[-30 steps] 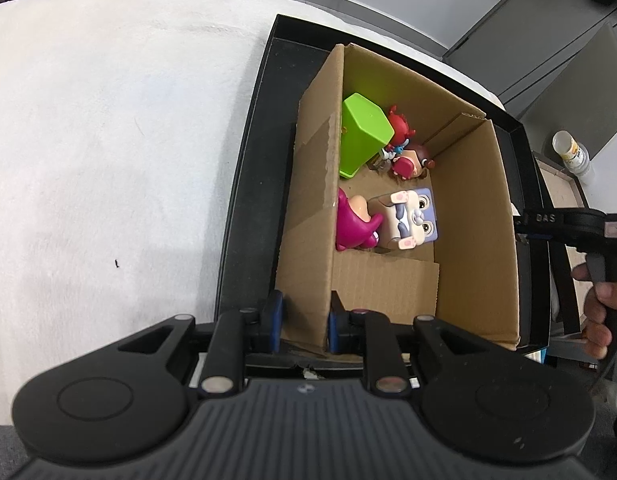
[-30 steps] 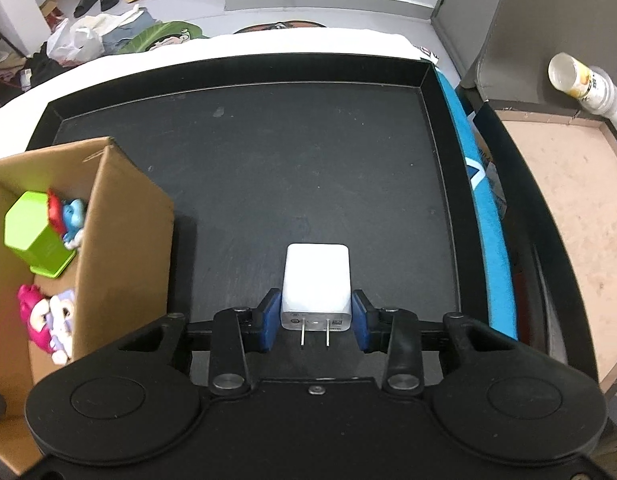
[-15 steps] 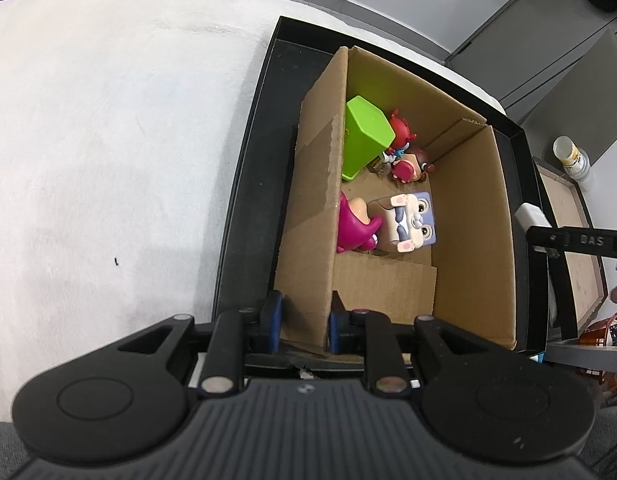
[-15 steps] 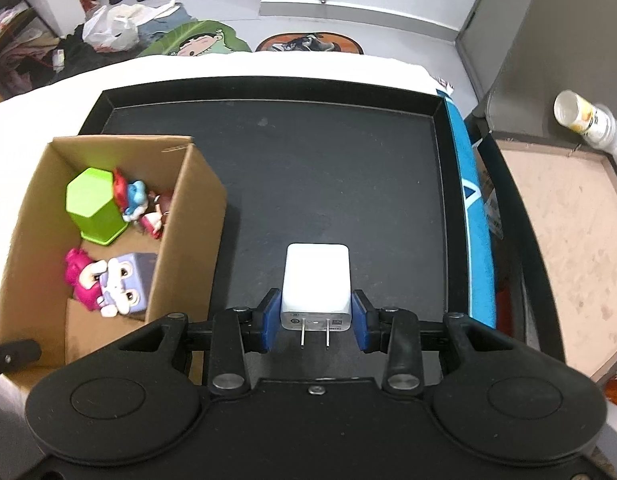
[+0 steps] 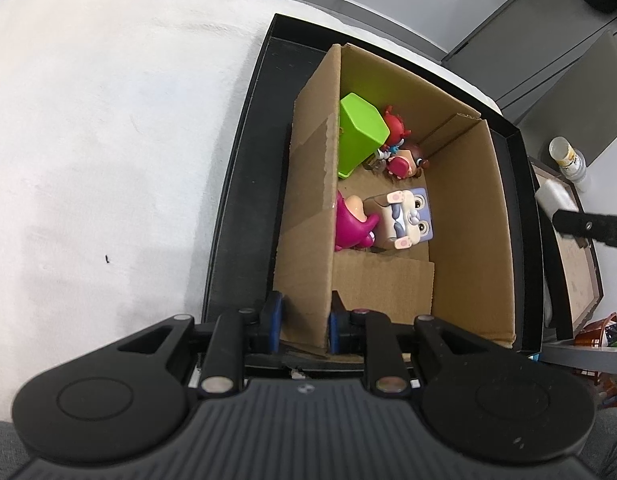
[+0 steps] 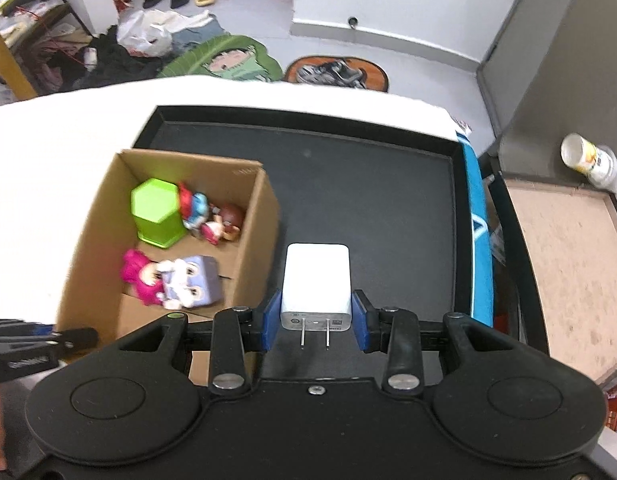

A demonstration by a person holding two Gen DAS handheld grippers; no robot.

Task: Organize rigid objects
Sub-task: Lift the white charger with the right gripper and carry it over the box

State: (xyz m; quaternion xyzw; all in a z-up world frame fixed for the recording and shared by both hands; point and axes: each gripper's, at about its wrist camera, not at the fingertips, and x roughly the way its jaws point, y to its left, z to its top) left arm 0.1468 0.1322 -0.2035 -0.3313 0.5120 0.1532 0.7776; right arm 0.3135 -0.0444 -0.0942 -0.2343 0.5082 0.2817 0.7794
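Note:
My right gripper (image 6: 315,325) is shut on a white plug-in charger (image 6: 316,280), prongs toward the camera, held above the black tray (image 6: 388,208) just right of the cardboard box (image 6: 256,248). My left gripper (image 5: 303,325) is shut on the near left wall of the cardboard box (image 5: 308,240). Inside the box lie a green hexagonal block (image 5: 360,132), a pink plush figure (image 5: 350,224), a lilac cube toy (image 5: 408,216) and small red figurines (image 5: 402,160). In the left wrist view the charger (image 5: 554,198) and the right gripper's black finger (image 5: 588,226) show at the right edge.
The tray rim (image 5: 244,168) lies on a white tabletop (image 5: 108,140). A blue strip (image 6: 478,240) runs along the tray's right side. Beyond it stands a brown board in a dark frame (image 6: 564,264) and a lying cup (image 6: 584,158). Clutter covers the floor behind.
The right gripper has risen with the charger and shifted toward the box, so the box interior now shows more fully. The left gripper keeps its hold unchanged.

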